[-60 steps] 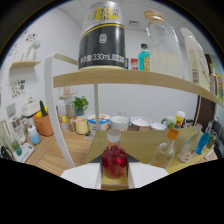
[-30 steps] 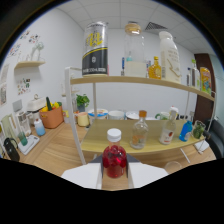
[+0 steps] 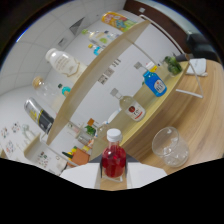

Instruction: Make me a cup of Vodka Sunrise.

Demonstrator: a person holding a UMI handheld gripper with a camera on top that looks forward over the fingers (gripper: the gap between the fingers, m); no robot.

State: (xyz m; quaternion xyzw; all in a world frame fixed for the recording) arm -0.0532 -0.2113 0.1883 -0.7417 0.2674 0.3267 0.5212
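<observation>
My gripper [image 3: 113,174] is shut on a small bottle of red liquid [image 3: 113,161] with a white cap, held upright between the white fingers [image 3: 80,176]. The whole view is tilted against the room. Just ahead and to the right of the fingers, a clear glass with ice [image 3: 170,146] stands on the wooden counter [image 3: 200,125]. Beyond it on the lower shelf lie in view a clear bottle with a red label [image 3: 132,108] and a blue bottle with a white and yellow top [image 3: 154,83].
A wooden upper shelf [image 3: 100,75] carries a white jug [image 3: 64,62], a dark can [image 3: 41,116], a clear jar and more bottles. A green plant [image 3: 173,63] and white cloth [image 3: 199,67] sit farther along the counter. An orange container [image 3: 80,156] stands behind the red bottle.
The gripper has rolled and swung, so the shelves now slant across the view. The glass with ice has come into sight near the fingers. The red bottle stays gripped.
</observation>
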